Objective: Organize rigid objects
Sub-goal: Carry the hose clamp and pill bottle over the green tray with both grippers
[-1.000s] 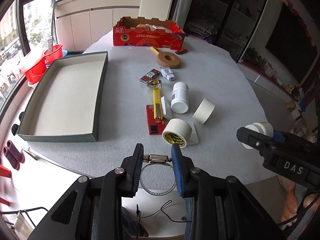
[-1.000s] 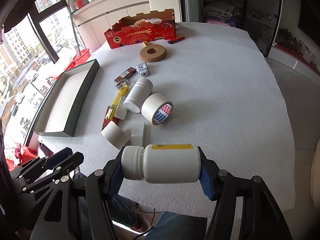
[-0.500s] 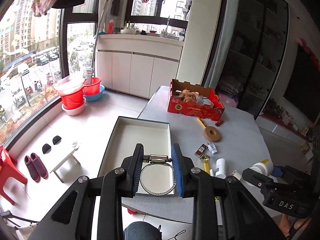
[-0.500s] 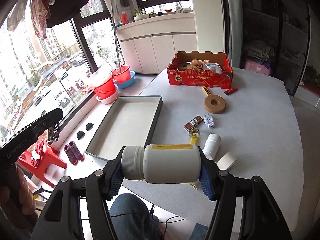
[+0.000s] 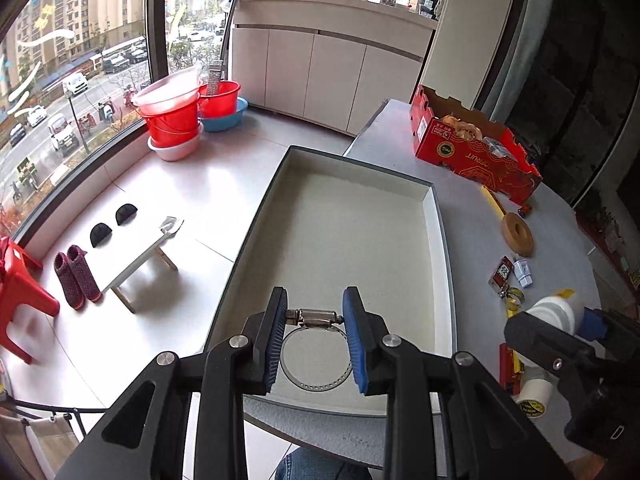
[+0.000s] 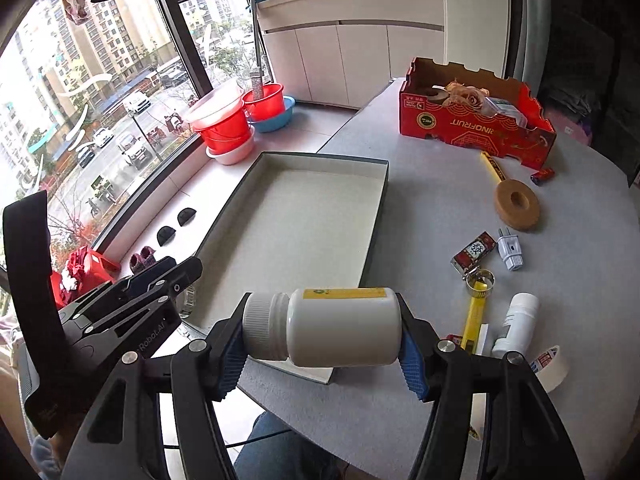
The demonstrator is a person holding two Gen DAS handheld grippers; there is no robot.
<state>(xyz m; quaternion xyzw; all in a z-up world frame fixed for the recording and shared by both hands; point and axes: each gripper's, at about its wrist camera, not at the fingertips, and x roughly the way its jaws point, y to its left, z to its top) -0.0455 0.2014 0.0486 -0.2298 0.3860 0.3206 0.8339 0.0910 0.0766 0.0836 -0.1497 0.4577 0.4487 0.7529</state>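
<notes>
Clamp (image 5: 314, 322) sits pinched by its screw housing between the narrow jaws of the left gripper (image 5: 315, 334), its steel band hanging below, over the near end of the tray (image 5: 438, 216). The right gripper (image 6: 320, 344) holds a white bottle (image 6: 328, 326) sideways, cap toward its left pad, jaws at a middling spread, above the tray's near right corner.

To place both well, I would lower each straight down until the load is just above the tray floor, keep the two grippers well apart, and set the clamp in first. The bottle lies on its side and would likely roll, so release it along a wall, long axis parallel to that wall.

The tray looks bare inside, pale floor showing right across. Ahead and to the right of the right gripper, the red box (image 6: 476, 128) holds loose odds and ends, including what looks like a tape roll and a crumpled brownish thing; the rest I cannot make out.
</notes>
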